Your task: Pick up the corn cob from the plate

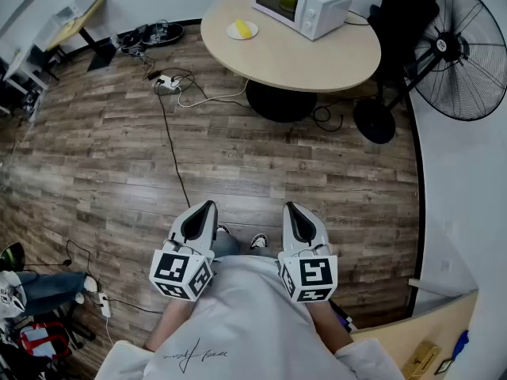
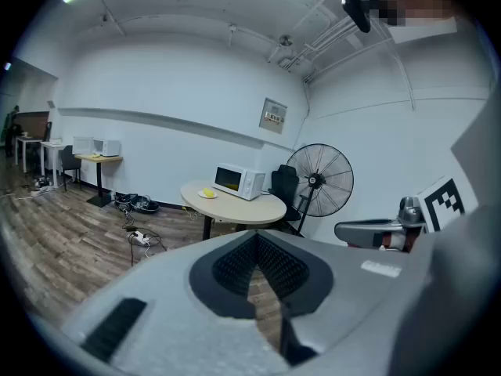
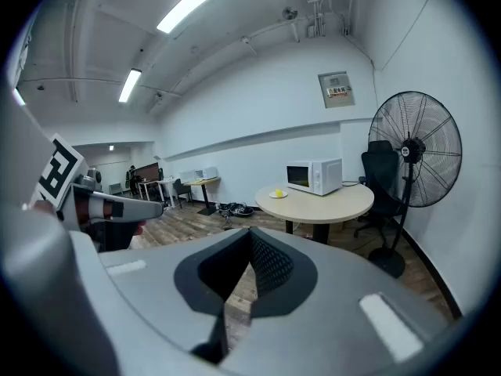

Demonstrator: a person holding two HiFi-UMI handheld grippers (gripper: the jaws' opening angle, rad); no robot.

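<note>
The yellow corn cob (image 1: 245, 28) lies on a small white plate (image 1: 235, 30) on the round beige table (image 1: 317, 58), far across the room. In the left gripper view the corn cob (image 2: 207, 193) is a small yellow spot beside the microwave (image 2: 239, 181), and in the right gripper view the corn cob (image 3: 278, 193) sits on its plate. The person holds both grippers close to the body, well short of the table. My left gripper (image 1: 208, 207) and right gripper (image 1: 290, 207) are shut with nothing in them, their tips meeting in both gripper views.
A white microwave (image 1: 303, 5) stands on the table to the right of the plate. A black pedestal fan (image 1: 455, 50) and a dark chair (image 1: 404, 10) stand to the table's right. Cables and a power strip (image 1: 166, 83) lie on the wooden floor between me and the table.
</note>
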